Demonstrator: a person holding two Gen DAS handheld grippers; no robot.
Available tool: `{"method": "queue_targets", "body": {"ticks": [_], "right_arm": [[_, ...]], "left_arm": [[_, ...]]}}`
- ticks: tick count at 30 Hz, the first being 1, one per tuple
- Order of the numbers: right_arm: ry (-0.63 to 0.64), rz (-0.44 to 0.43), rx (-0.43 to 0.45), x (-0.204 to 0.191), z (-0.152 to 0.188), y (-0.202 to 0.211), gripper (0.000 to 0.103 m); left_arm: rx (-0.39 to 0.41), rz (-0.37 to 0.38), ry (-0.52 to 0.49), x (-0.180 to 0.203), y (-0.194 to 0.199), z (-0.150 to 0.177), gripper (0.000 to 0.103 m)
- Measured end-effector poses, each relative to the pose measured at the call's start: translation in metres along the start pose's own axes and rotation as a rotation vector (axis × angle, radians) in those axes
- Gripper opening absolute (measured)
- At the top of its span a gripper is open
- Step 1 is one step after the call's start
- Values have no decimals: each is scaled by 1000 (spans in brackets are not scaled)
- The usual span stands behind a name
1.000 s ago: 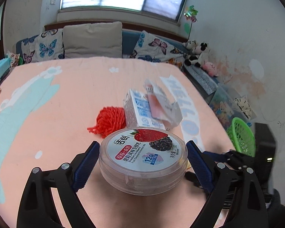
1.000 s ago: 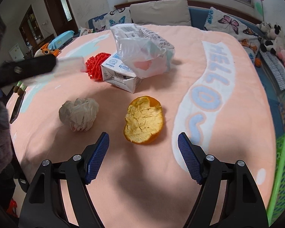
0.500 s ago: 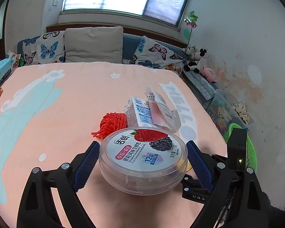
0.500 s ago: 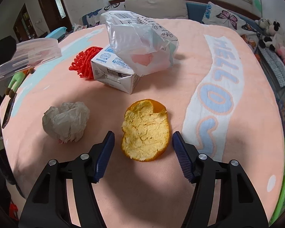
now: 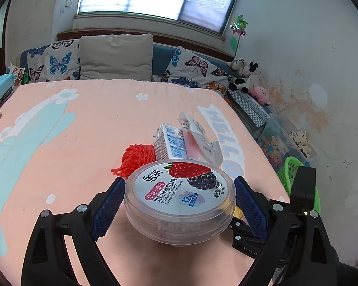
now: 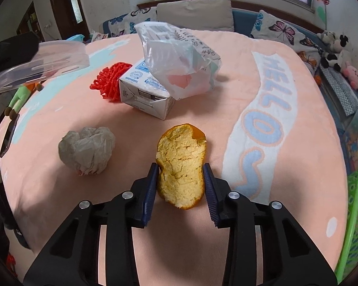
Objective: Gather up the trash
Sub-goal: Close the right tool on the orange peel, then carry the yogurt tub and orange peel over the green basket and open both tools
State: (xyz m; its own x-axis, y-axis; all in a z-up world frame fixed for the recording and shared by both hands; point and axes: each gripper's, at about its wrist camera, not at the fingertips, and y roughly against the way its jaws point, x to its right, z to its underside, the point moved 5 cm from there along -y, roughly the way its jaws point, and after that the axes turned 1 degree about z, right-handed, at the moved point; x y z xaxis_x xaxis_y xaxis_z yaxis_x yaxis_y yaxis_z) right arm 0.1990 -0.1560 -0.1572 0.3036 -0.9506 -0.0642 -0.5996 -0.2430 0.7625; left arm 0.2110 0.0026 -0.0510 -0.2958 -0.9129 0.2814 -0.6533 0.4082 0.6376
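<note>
On the left, the left claw (image 5: 179, 205) clasps a round clear plastic yogurt tub with a strawberry-and-blackberry label (image 5: 179, 197) by its sides and holds it off the peach-pink bed blanket with pale blue "HELLO" lettering (image 6: 226, 90). In the right wrist view, going left to right across the blanket, lie a crumpled grey-white ball of paper (image 6: 87, 151), a bright red mesh fruit net (image 6: 111, 81), a white-and-blue milk carton on its side (image 6: 145, 95) with a crinkled clear plastic bag (image 6: 179, 64) draped over it, and then a torn piece of orange peel, pith side up (image 6: 181, 166). The right claw (image 6: 181, 186) has just been closing with that peel between its jaws; the blue pads (image 6: 150, 190) now press on the peel's two long edges, so it is clenched on the peel, which seems to rest on the blanket. A green plastic mesh basket (image 6: 355, 214) stands off the bed's right edge.

The step in hand looks like the pick-up of the peel. The next move probably calls for lifting it clear without bending it loose, then carrying it right to the basket
</note>
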Motion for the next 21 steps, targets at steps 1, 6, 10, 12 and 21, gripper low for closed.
{"method": "queue_targets", "body": {"ticks": [1,6,10,12,21], "right_arm": [[-4,-1,5,2,0,4,38],[-26,9,33,13,4,26,38],[-51,26,55,24,10,43,38],[-68,39,64,32,14,53,38],[-143,132,107,85,40,103,38]], "left_arm": [[2,1,-2,2,1,-1,88],[5,13,-11,12,2,-3,88],[9,30,-27,27,3,-4,88],[11,41,-35,35,3,-5,88],[-6,120,-88,91,-9,-6,88]]}}
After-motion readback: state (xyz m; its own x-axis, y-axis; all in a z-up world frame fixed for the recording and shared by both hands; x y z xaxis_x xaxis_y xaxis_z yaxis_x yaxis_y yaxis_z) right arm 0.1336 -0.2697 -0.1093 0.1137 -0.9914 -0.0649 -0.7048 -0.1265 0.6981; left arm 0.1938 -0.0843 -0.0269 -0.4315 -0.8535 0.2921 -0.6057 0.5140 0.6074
